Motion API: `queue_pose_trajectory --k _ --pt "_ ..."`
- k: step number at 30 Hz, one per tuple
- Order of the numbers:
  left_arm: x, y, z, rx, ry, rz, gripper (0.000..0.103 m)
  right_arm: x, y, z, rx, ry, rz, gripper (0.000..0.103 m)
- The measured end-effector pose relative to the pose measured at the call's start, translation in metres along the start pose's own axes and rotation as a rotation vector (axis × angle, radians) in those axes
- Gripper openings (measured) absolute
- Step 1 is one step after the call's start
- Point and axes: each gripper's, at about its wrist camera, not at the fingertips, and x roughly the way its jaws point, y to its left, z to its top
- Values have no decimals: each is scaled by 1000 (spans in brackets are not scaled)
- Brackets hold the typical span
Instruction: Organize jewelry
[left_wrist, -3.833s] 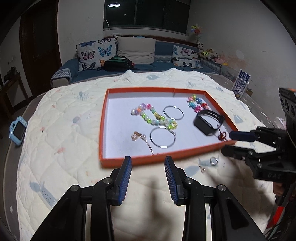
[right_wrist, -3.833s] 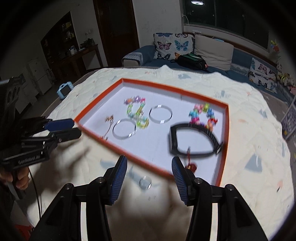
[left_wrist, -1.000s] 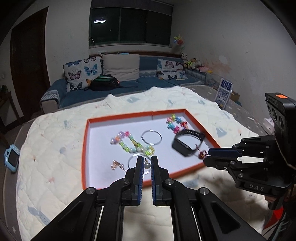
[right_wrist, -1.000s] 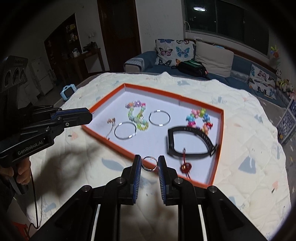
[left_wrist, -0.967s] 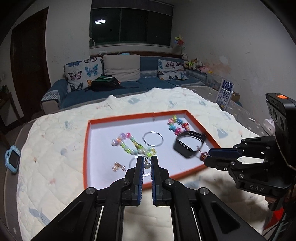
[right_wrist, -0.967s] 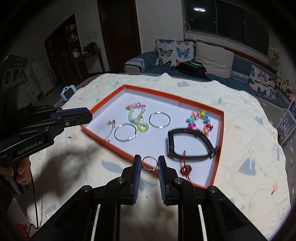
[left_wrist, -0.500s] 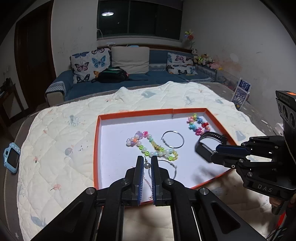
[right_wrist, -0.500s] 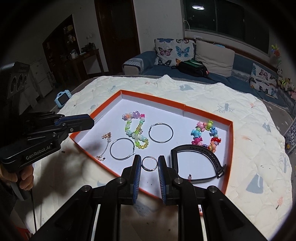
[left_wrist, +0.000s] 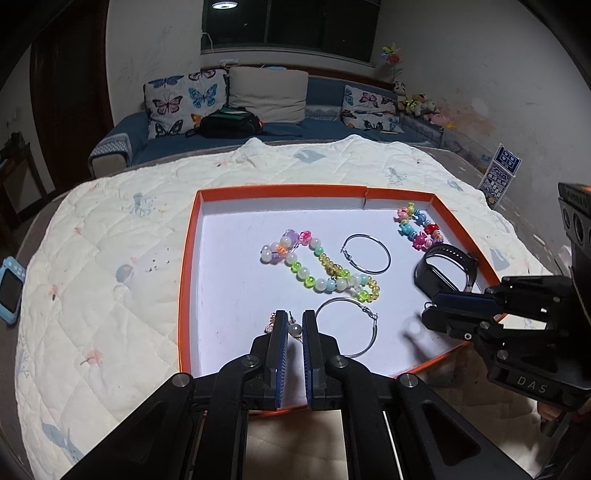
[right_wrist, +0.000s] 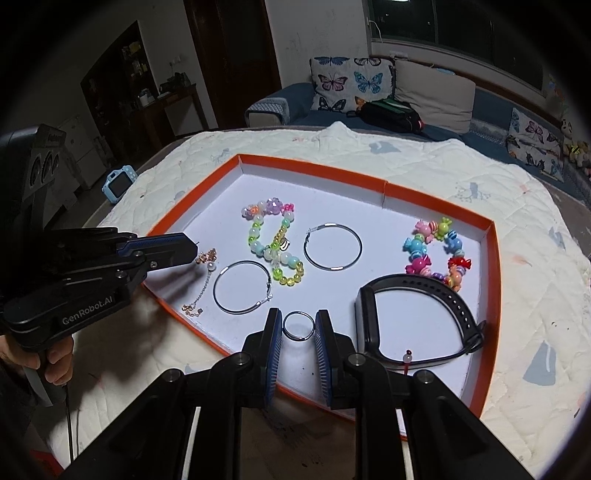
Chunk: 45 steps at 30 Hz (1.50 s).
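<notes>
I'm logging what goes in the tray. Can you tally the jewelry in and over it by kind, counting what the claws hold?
Hoop earrings: 2
Beaded bracelets: 2
Black wristband: 1
Silver ring, in right claw: 1
Pearl earring, in left claw: 1
Gold chain: 1
Red charm: 1
Total: 9

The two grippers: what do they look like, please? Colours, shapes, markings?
Both are black handheld tools with angular linkage arms, silver pivot bolts and flat fingers faced with ribbed blue pads. The left gripper carries white "GenRobot.AI" lettering, with a thin cable hanging below its handle. The right gripper shows "DAS" lettering.
</notes>
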Motion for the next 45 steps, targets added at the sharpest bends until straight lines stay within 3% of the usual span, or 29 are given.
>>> queue_pose_trajectory --k 9,19,20,22,23,24,34,40,42,45 --pt "4 2 -4 -35 26 19 9 2 1 -2 14 7 8 22" --pt "-16 -5 -11 -43 1 12 10 -10 0 -9 24 -6 8 35" --pt "-19 -6 -12 -40 -3 12 12 -13 0 -10 25 -11 6 37" --pt "-25 -8 -15 -40 -12 19 30 -18 0 -11 26 -21 0 38" --pt "-29 -9 -16 -42 -26 21 48 -20 1 -12 24 -26 -5 39" --pt "-33 -10 -18 -41 -43 25 55 -22 1 -12 22 -32 -13 40" --pt "-62 -24 -27 -49 -63 62 56 -45 5 -28 41 -74 -57 44" --pt "-82 -39 -38 -29 -89 77 71 -55 11 -38 49 -97 -84 50" --pt "-90 -43 -42 -28 -110 87 84 -59 13 -42 49 -105 -91 51" --pt "-103 -48 -46 -32 -132 91 87 -63 15 -47 45 -117 -113 53"
